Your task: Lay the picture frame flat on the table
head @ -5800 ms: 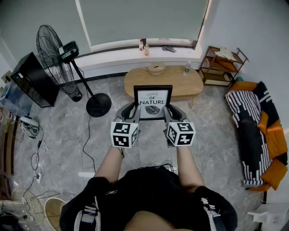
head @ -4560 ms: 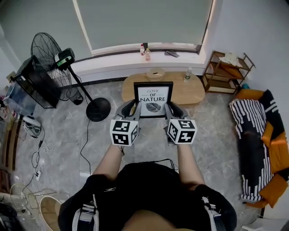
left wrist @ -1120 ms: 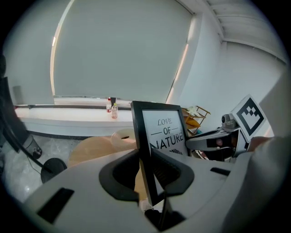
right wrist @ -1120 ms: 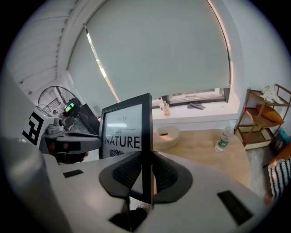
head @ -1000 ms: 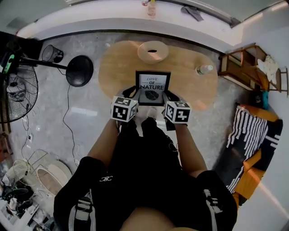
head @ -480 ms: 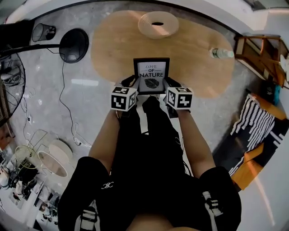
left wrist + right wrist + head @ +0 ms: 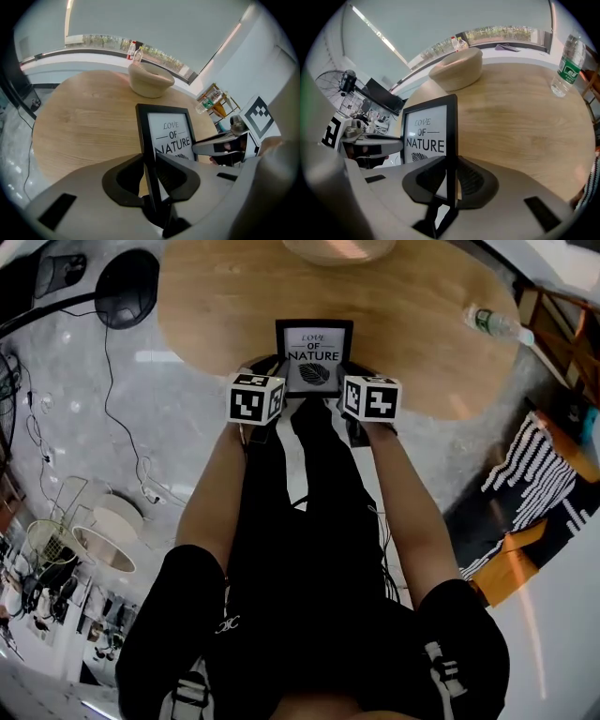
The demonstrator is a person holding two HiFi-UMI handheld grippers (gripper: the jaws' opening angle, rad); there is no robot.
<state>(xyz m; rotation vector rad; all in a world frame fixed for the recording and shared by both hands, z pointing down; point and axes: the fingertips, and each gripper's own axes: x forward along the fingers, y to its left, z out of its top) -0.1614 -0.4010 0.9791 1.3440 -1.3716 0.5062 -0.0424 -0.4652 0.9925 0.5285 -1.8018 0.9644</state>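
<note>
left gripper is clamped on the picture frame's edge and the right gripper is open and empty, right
No. The right gripper is shut on the picture frame as well, on its other edge; the right gripper view shows it. The left gripper is clamped on it, as you said.

Ahead of the left tongs point(image 7: 150, 174), an oval wooden table point(image 7: 412, 324) and a bright window point(image 7: 103, 41). To their left, a fan base point(image 7: 125, 287) on grey tiled floor point(image 7: 187, 381). Right of the right tongs point(image 7: 451, 180), possibly a striped sofa point(image 7: 539, 484).

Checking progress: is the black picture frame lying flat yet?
No: the black picture frame is roughly upright, clamped between left gripper and right gripper.
</note>
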